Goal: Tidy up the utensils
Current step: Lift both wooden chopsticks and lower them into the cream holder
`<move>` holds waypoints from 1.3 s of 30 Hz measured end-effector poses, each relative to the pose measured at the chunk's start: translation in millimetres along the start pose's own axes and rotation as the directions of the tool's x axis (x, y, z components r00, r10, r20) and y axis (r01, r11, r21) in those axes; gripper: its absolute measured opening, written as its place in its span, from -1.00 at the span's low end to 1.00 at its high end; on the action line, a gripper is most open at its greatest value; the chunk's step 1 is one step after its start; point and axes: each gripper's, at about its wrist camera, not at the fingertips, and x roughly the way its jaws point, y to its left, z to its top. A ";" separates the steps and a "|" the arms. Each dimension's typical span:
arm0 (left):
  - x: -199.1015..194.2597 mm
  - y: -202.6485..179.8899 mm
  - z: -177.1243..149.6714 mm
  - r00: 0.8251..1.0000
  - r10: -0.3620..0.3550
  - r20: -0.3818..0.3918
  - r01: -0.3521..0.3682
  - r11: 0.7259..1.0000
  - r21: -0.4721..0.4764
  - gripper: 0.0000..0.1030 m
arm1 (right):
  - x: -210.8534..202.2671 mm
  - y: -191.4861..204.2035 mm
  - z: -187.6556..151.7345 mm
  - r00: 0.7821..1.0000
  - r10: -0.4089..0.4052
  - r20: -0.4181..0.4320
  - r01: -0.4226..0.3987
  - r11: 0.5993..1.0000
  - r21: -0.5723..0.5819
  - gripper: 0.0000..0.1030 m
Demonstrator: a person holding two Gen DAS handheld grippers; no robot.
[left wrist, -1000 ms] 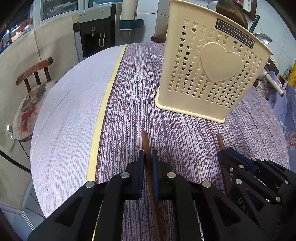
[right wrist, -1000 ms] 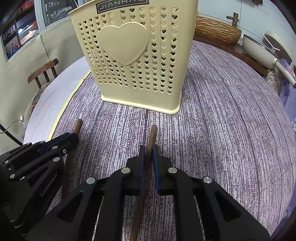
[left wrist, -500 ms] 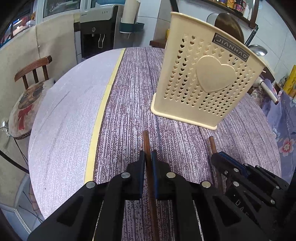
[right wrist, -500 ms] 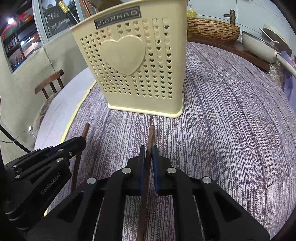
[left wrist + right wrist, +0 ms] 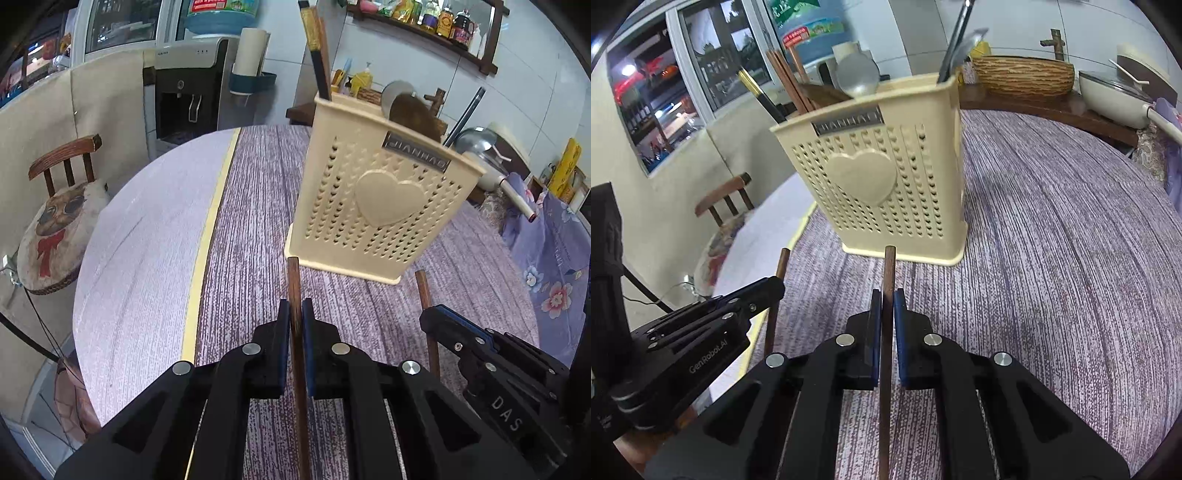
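Note:
A cream perforated utensil holder (image 5: 380,206) (image 5: 886,192) with a heart on its front stands upright on the round table; chopsticks, a ladle and a spoon stick out of its top. My left gripper (image 5: 295,308) is shut on a brown wooden chopstick (image 5: 294,280), whose tip points toward the holder's base. My right gripper (image 5: 885,301) is shut on a second brown chopstick (image 5: 888,269). Each gripper also shows at the other view's edge: the right gripper (image 5: 430,314) with its stick, the left gripper (image 5: 775,286) with its own. Both sticks are held above the tablecloth.
The table (image 5: 147,258) carries a purple striped cloth with a yellow seam. A wooden chair (image 5: 62,206) with a cushion stands at its left. A woven basket (image 5: 1023,75) and a white pan (image 5: 1115,96) sit on a counter behind. A water dispenser (image 5: 188,96) is at the back.
Both grippers have risen with their chopsticks and tipped up, so the holder now looks smaller and its top and contents are in view.

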 end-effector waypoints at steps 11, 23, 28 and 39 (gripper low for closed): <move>-43.6 -4.5 23.2 0.993 -0.070 0.098 0.068 0.997 0.019 -0.85 | -55.9 5.3 19.4 0.989 0.094 0.112 -0.091 0.995 -0.032 -0.85; -80.9 -9.1 37.0 0.978 -0.113 0.173 0.102 0.992 0.067 -0.85 | -102.8 11.5 34.7 0.976 0.116 0.184 -0.098 0.990 -0.105 -0.86; -86.4 -6.6 40.1 0.977 -0.115 0.180 0.102 0.992 0.079 -0.85 | -109.0 11.4 37.1 0.976 0.110 0.190 -0.089 0.989 -0.119 -0.86; -104.5 -7.9 59.1 0.967 -0.134 0.216 0.114 0.988 0.101 -0.85 | -123.7 15.1 53.5 0.964 0.140 0.227 -0.115 0.986 -0.120 -0.86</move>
